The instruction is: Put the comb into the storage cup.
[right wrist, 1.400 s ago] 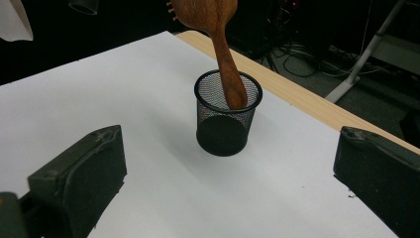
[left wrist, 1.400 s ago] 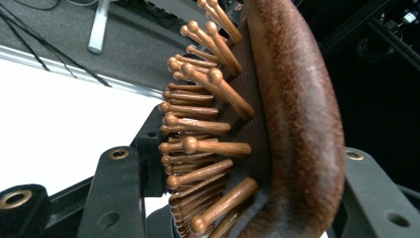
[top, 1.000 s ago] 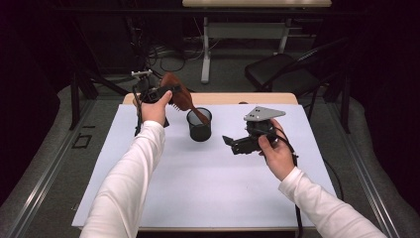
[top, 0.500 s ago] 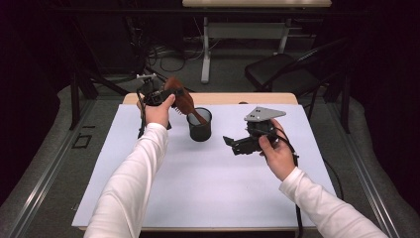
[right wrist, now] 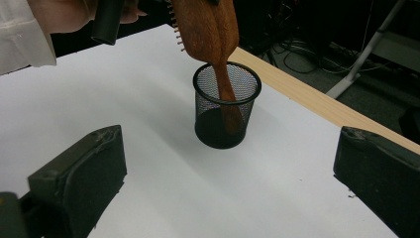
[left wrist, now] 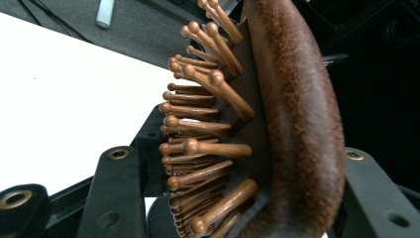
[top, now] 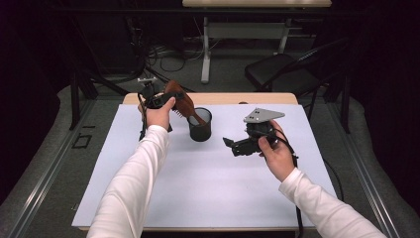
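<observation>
The left gripper [top: 163,99] was clamped on the head of a brown wooden hairbrush [top: 181,102], its jaws pressing either side of the bristled head. The brush slanted down, its handle end inside a black mesh cup [top: 200,125] standing on the white desk [top: 208,188] near the far edge. The right gripper [top: 232,145] hovered over the desk just beside the cup, its jaws spread wide and holding nothing.
</observation>
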Tool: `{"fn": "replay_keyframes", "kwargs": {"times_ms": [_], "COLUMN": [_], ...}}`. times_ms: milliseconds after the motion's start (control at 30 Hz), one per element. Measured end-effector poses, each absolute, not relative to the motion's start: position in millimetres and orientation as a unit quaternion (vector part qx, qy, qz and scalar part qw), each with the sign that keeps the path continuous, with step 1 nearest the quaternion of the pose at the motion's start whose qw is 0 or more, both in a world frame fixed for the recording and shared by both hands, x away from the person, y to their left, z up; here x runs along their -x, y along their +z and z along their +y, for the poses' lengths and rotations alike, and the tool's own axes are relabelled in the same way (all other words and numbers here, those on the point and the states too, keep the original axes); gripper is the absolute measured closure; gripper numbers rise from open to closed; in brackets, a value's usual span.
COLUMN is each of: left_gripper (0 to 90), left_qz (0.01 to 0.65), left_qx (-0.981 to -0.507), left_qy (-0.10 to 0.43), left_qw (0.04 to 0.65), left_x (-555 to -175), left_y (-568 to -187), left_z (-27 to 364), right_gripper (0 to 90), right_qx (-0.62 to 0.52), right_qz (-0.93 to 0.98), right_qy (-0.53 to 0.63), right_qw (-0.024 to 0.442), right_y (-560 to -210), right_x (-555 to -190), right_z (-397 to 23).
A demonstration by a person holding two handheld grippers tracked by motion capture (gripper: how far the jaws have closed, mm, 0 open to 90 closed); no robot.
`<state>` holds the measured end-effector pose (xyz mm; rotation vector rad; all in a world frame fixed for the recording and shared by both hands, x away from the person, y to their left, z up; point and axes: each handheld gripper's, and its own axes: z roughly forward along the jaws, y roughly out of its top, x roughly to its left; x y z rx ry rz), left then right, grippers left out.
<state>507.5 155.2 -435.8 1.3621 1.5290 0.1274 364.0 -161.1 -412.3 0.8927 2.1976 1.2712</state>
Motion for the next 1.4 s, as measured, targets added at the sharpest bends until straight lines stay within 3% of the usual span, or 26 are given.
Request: {"fn": "replay_keyframes", "kwargs": {"times_ms": [1400], "left_gripper": [46.5], "left_qz": [0.631], "left_qx": [-0.571], "left_qy": [0.033], "left_qw": [0.524], "left_x": [-511], "left_y": [-456], "left_z": [164], "right_gripper": [0.0], "right_qx": [-0.322], "right_qz": [0.800], "right_qy": [0.457], "right_qw": [0.219], "right_y": [-417], "right_x": [-364], "right_z": [-160]}}
